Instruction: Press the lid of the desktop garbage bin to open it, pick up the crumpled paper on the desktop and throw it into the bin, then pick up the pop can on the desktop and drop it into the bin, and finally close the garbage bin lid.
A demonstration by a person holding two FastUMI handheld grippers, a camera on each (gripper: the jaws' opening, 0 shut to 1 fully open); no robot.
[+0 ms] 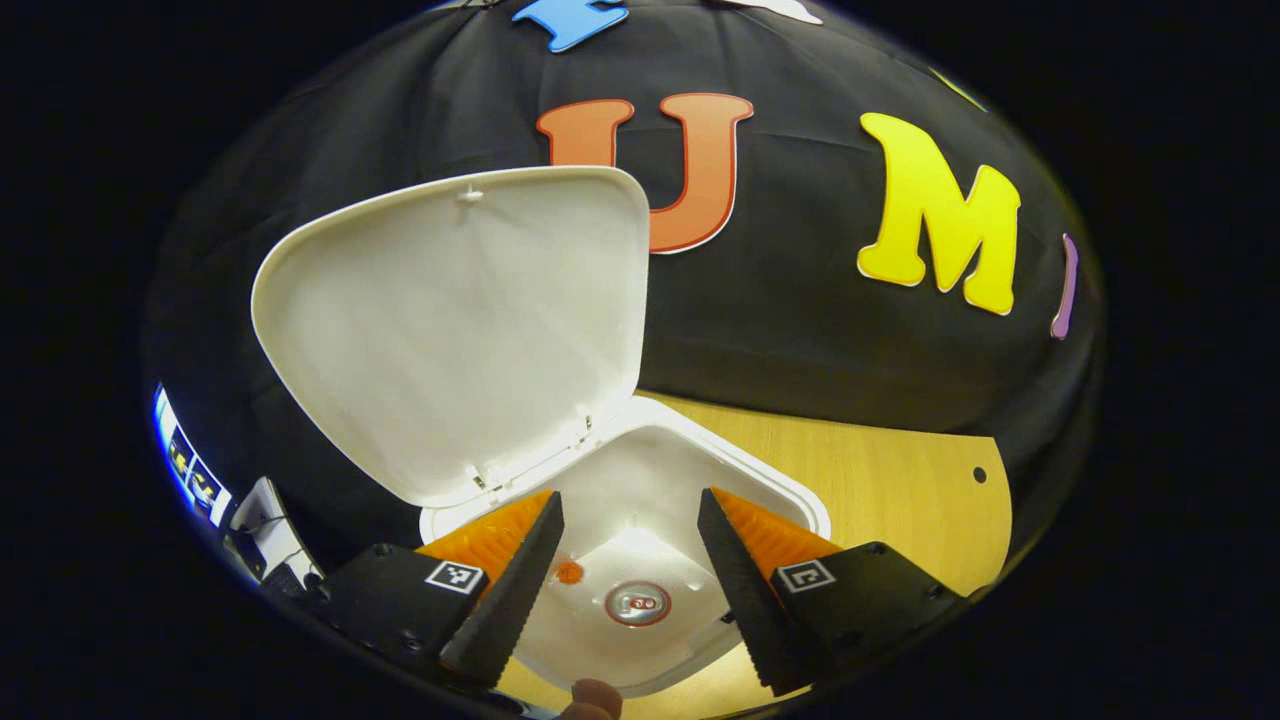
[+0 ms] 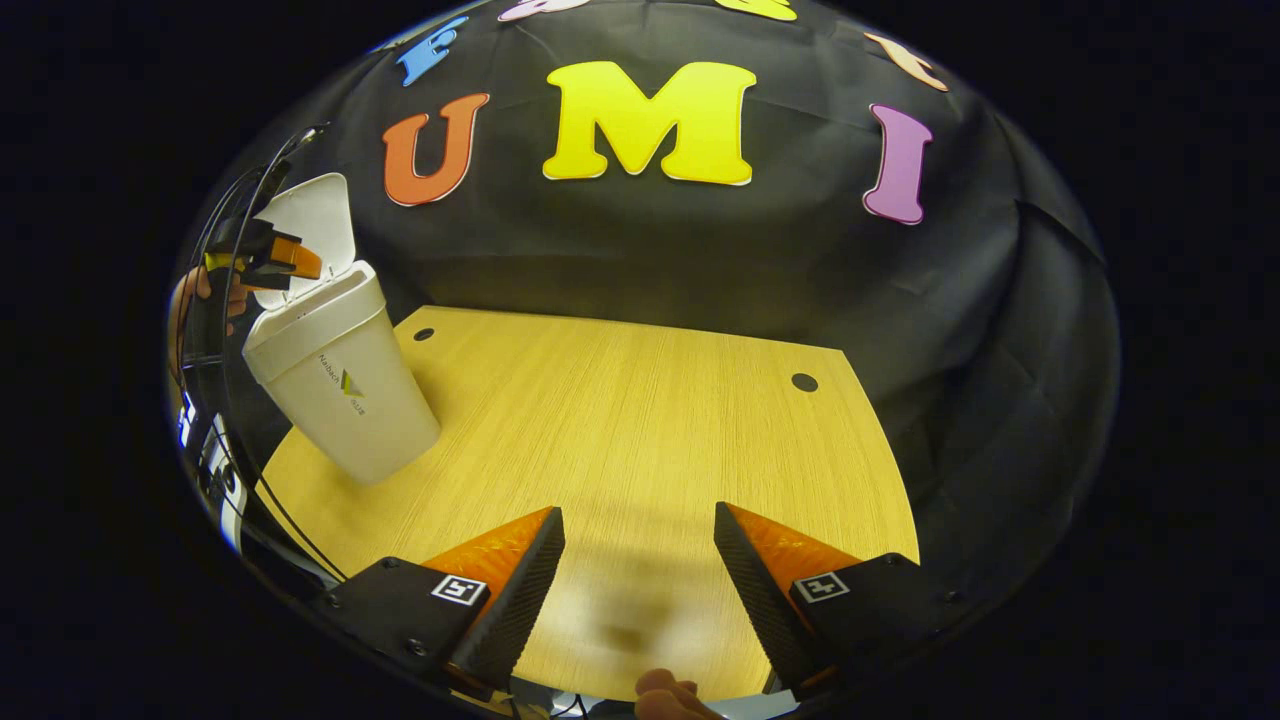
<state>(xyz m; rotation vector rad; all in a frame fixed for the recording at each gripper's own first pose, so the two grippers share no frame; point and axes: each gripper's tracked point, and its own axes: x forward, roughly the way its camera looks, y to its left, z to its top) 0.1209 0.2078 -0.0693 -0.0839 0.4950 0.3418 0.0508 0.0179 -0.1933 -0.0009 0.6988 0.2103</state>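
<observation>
The white desktop bin (image 1: 700, 470) stands with its lid (image 1: 450, 320) swung up and back. Down inside it lies the pop can (image 1: 637, 603), its silver top facing up, with a small orange spot beside it. My left gripper (image 1: 630, 580) hovers open right over the bin's mouth, nothing between its fingers. In the right gripper view the same bin (image 2: 340, 390) stands at the far left of the wooden table (image 2: 640, 420), lid (image 2: 315, 215) raised, with the left gripper (image 2: 270, 255) above its rim. My right gripper (image 2: 640, 580) is open over bare table near the front.
The black cloth wall closes off the back and the right side. Two small dark holes (image 2: 804, 382) mark the tabletop's far corners. A fingertip (image 1: 590, 700) shows at the bottom edge of the left gripper view.
</observation>
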